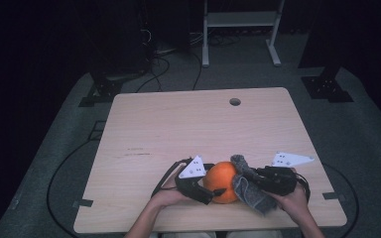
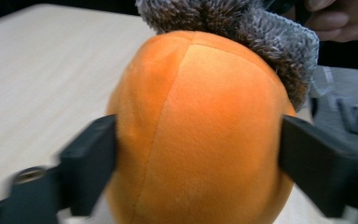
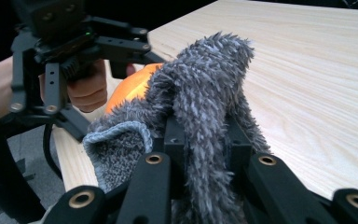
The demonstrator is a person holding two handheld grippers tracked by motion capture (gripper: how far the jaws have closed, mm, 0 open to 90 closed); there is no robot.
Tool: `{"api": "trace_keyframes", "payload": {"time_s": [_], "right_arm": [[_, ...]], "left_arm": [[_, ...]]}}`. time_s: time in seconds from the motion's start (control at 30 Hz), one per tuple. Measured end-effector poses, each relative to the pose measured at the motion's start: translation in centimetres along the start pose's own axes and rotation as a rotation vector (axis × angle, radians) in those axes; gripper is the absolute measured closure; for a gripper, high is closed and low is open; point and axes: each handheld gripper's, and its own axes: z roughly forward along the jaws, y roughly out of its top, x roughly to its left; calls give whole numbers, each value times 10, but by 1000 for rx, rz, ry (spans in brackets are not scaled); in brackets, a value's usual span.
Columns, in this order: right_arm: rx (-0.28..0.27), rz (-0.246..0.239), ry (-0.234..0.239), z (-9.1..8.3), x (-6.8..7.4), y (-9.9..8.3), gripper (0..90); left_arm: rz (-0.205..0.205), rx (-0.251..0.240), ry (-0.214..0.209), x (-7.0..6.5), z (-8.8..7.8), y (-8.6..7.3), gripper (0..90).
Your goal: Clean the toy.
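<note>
An orange plush ball (image 1: pixel 221 181) sits near the table's front edge. My left gripper (image 1: pixel 211 188) grips it from the left. In the left gripper view the two black jaws press into both sides of the ball (image 2: pixel 200 126). A grey fuzzy cloth (image 1: pixel 250 193) lies against the ball's right side and drapes over its top (image 2: pixel 261 28). My right gripper (image 1: pixel 252 177) is shut on that cloth. In the right gripper view the cloth (image 3: pixel 205 93) is pinched between the jaws of my right gripper (image 3: pixel 205 140), with the ball (image 3: pixel 130 84) and the left gripper (image 3: pixel 74 42) behind it.
The light wooden table (image 1: pixel 178 124) has a round cable hole (image 1: pixel 235 101) near its far edge. On the floor beyond it are a white metal frame (image 1: pixel 240 20), black stand bases (image 1: pixel 101 91) and loose cables (image 1: pixel 158 64).
</note>
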Motion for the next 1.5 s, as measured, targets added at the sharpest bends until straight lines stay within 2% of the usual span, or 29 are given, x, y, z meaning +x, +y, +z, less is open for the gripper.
{"api": "trace_keyframes", "payload": {"time_s": [0.1, 0.2, 0.27, 0.4, 0.47, 0.53, 0.6, 0.63, 0.67, 0.7, 0.73, 0.77, 0.8, 0.87, 0.93, 1.0, 1.07, 1.13, 1.17, 1.23, 1.4, 1.47, 1.5], "right_arm": [[-15, -19, -24, -7, 3, 7, 760], [13, -60, -72, -9, 8, 12, 761], [2, -55, -55, -9, 10, 13, 763], [-11, -123, -11, -4, 30, 22, 763], [4, -146, -32, 0, 35, 24, 762], [29, -139, -36, 4, 31, 19, 763], [43, -128, -44, 5, 26, 11, 765], [32, -111, -28, 4, 23, 9, 765], [35, -111, -25, 3, 24, 9, 765], [33, -117, -20, 3, 26, 10, 765], [32, -126, -6, 3, 29, 11, 764], [41, -146, -6, 6, 33, 12, 764], [53, -170, -17, 9, 37, 13, 764], [61, -176, -31, 10, 38, 13, 763], [36, -149, -50, 7, 31, 13, 764], [33, -123, -94, 3, 20, 10, 764], [39, -72, -123, -2, 7, 3, 764], [49, -53, -134, -5, 3, 0, 765], [45, -46, -124, -7, 3, 1, 767], [39, -70, -112, -7, 11, 7, 768], [41, -193, -48, 10, 46, 24, 767], [50, -206, -63, 13, 48, 25, 768], [46, -190, -68, 13, 44, 25, 768]], "left_arm": [[23, 1, 50, -5, -5, 10, 313], [74, 46, 112, -11, -3, 15, 321], [68, 46, 119, -14, 1, 14, 322], [81, 51, 100, -22, 7, 15, 321], [83, 55, 39, -23, 6, 13, 307], [76, 47, -48, -20, 4, 9, 278], [87, 33, -45, -18, 3, 6, 260], [93, 31, -29, -16, 3, 7, 233], [102, 42, 18, -15, 4, 7, 199], [101, 63, 44, -13, 7, 7, 150], [79, 74, 25, -12, 10, 5, 115], [85, 76, 22, -12, 11, 2, 123], [109, 73, 23, -13, 10, -1, 162], [109, 64, 33, -14, 7, -2, 256], [104, 58, 32, -12, 6, -2, 300], [90, 42, 31, -12, 8, -3, 304], [86, 35, 31, -12, 9, -3, 302], [74, 27, 34, -12, 11, -4, 297], [70, 26, 39, -12, 12, -4, 289], [59, 19, 41, -13, 13, -4, 284], [95, 34, 46, -20, 16, -3, 284], [98, 32, 47, -22, 16, -3, 296], [102, 30, 49, -22, 16, -3, 303]]}}
